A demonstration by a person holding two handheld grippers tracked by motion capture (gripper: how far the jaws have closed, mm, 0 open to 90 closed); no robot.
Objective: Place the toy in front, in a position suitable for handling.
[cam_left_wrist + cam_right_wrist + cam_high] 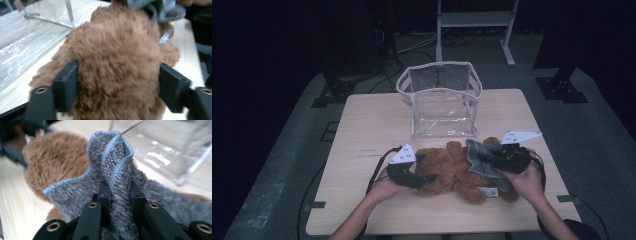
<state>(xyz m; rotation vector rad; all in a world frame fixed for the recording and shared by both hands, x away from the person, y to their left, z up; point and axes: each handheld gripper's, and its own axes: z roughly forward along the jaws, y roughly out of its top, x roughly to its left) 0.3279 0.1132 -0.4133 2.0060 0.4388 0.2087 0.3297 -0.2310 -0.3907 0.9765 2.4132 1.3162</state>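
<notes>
- Pale wooden table (pixel 362 125) in a dark room; a clear plastic tote bag (pixel 439 97) stands open-topped at the far middle, its base just beyond the toy.
- Brown teddy bear (pixel 452 170) lies flat near the table's front edge, long axis running across the table from left to right, between the two hands.
- Left gripper (pixel 424 177) comes in level from the bear's left end. In the left gripper view its jaws stand wide apart on either side of the bear's (pixel 115 65) round furry bulk; fur fills the gap, but whether the pads press on it cannot be told.
- Right gripper (pixel 482 159) sits over the bear's right half, jaws pinched together on a fold of grey cloth (pixel 484 162). The right gripper view shows the cloth (pixel 112 170) bunched upright between the jaws, its stitched edge rising toward the bag, the rest draped on the bear (pixel 57 157).
- Key relation: the cloth lies on the bear's right end, under the right gripper; the left gripper is on the far end of the long axis.
- Judgement: the left likely steadies the bear while the right works the cloth. The bag mouth lies straight ahead of both.
</notes>
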